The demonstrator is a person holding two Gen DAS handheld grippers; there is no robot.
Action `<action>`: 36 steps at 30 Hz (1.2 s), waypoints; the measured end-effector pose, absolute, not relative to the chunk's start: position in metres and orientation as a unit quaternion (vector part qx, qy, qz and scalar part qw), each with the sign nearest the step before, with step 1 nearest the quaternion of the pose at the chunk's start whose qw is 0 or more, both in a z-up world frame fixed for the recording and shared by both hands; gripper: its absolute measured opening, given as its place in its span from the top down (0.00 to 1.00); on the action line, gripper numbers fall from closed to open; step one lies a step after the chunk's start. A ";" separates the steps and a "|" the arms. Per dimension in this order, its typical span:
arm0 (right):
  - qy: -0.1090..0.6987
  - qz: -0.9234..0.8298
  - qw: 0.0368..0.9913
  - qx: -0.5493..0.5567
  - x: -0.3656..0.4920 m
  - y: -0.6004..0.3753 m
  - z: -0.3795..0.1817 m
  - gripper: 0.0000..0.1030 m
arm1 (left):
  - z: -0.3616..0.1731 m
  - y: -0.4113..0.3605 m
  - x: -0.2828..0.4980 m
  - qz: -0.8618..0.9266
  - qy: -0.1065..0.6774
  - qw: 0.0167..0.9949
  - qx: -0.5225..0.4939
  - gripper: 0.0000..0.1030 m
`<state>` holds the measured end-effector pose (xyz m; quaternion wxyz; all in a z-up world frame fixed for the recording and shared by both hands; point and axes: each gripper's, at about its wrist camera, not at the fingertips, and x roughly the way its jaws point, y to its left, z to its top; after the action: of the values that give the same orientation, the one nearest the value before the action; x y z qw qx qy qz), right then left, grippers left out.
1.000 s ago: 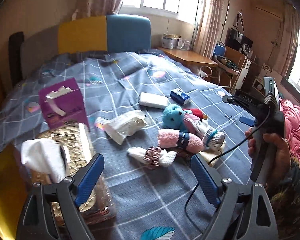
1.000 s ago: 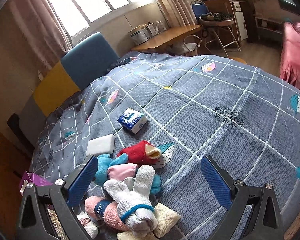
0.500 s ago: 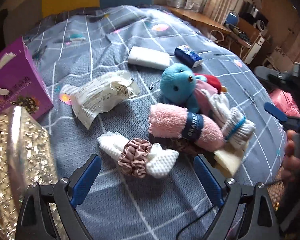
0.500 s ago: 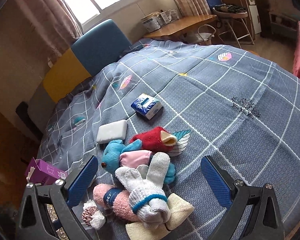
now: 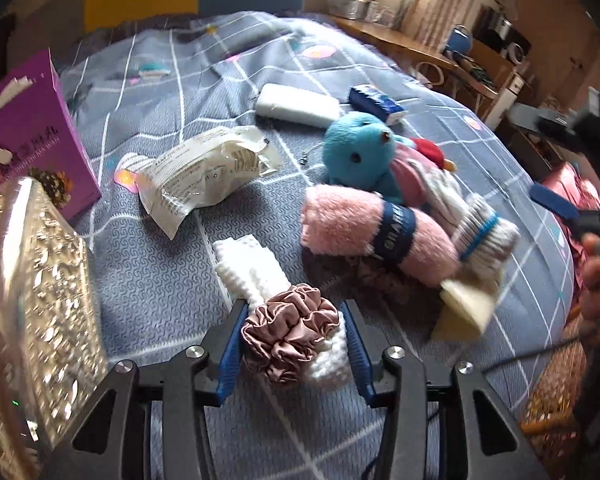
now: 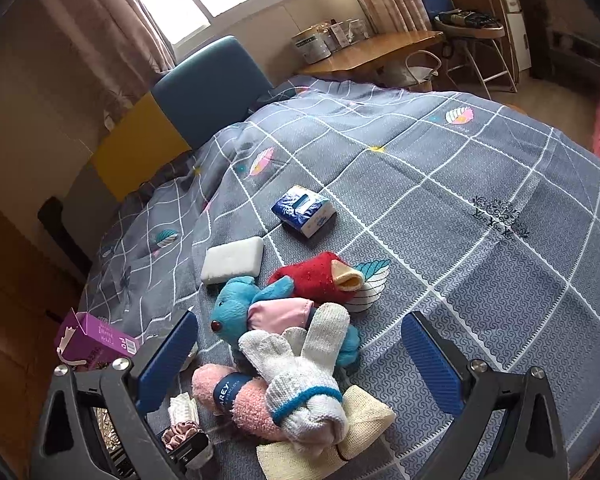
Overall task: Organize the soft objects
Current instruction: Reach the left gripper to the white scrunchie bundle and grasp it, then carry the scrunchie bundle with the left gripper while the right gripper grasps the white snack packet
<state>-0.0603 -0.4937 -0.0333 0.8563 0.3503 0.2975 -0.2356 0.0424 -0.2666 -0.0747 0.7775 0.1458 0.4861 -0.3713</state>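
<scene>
Left wrist: left gripper (image 5: 294, 354) has dropped from hovering and now pinches the mauve scrunchie (image 5: 290, 334) around a white knitted cloth (image 5: 252, 272) on the bedspread (image 5: 148, 280); pickup looks begun.

Right wrist: right gripper (image 6: 300, 354) stays spread above the plush pile (image 6: 284, 340).

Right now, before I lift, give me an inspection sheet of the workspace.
Surface: grey checked bedspread.
Job's things: white knit cloth banded by a satin scrunchie; blue plush, pink towel roll, rolled glove piled together.
Clutter: tissue pack, white pad, plastic wrapper, purple box, gold tissue box.
Grippers: left gripper closing around the scrunchie; right gripper open, above the pile.
Cables: black cable.
Surroundings: headboard, desk, chair.
</scene>
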 end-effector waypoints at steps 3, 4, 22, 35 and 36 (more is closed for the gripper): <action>0.316 -0.210 0.863 0.334 -0.052 -0.485 -0.034 0.00 | -0.058 -0.253 0.022 -0.396 0.461 0.779 0.157 0.56; 0.323 -0.195 0.867 0.326 -0.048 -0.479 -0.033 0.00 | -0.054 -0.249 0.017 -0.406 0.456 0.776 0.156 0.56; 0.496 0.037 0.799 0.337 0.136 -0.394 -0.084 0.00 | 0.031 -0.152 -0.003 -0.484 0.356 0.796 0.071 0.56; 0.518 -0.077 0.799 0.294 0.203 -0.369 -0.115 0.17 | 0.055 -0.027 0.084 -0.342 0.350 0.869 -0.068 0.55; 0.522 -0.085 0.801 0.280 0.205 -0.368 -0.115 0.19 | 0.050 -0.018 0.095 -0.314 0.359 0.876 -0.074 0.55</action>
<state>0.2052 -0.3680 -0.1154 0.8010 0.2798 0.5223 -0.0853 0.0947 -0.0184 0.0501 0.8756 -0.0737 0.3594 -0.3140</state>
